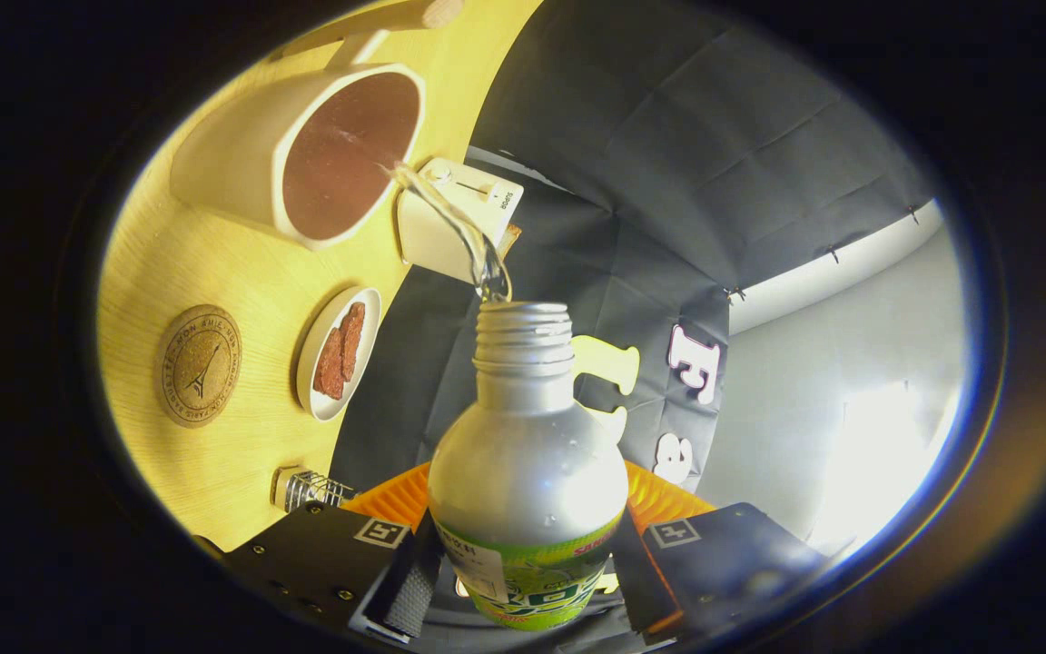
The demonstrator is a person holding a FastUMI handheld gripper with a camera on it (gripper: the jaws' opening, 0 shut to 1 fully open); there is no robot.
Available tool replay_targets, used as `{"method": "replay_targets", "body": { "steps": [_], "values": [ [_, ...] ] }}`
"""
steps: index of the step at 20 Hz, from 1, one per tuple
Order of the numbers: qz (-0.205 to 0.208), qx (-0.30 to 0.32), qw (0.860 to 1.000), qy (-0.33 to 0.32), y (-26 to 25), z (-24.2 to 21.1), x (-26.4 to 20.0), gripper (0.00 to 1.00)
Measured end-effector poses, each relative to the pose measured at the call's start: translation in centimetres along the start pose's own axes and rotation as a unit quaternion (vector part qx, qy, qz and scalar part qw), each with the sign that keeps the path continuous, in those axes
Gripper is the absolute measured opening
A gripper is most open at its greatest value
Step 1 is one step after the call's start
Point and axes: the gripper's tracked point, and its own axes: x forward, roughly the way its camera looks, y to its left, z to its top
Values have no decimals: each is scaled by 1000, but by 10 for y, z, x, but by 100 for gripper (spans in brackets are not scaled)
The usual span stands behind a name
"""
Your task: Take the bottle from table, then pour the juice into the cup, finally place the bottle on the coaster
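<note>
The bottle (527, 472) sits clamped between both fingers of the hand-held gripper (527, 581), tipped so a clear stream arcs from its open neck toward the cup (305, 150) at eleven o'clock. On the counter (205, 463), the coaster (199, 365) lies at nine o'clock beside a small dish (338, 352).

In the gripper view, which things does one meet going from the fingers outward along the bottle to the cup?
gripper shut on the bottle → bottle's open threaded mouth → clear stream of liquid → cup
</note>
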Motion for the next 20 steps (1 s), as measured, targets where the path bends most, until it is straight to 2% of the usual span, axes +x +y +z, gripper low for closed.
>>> {"method": "replay_targets", "body": {
  "steps": [20],
  "values": [
    [1,-54,998,-17,-3,8,-2,80]
  ]
}}
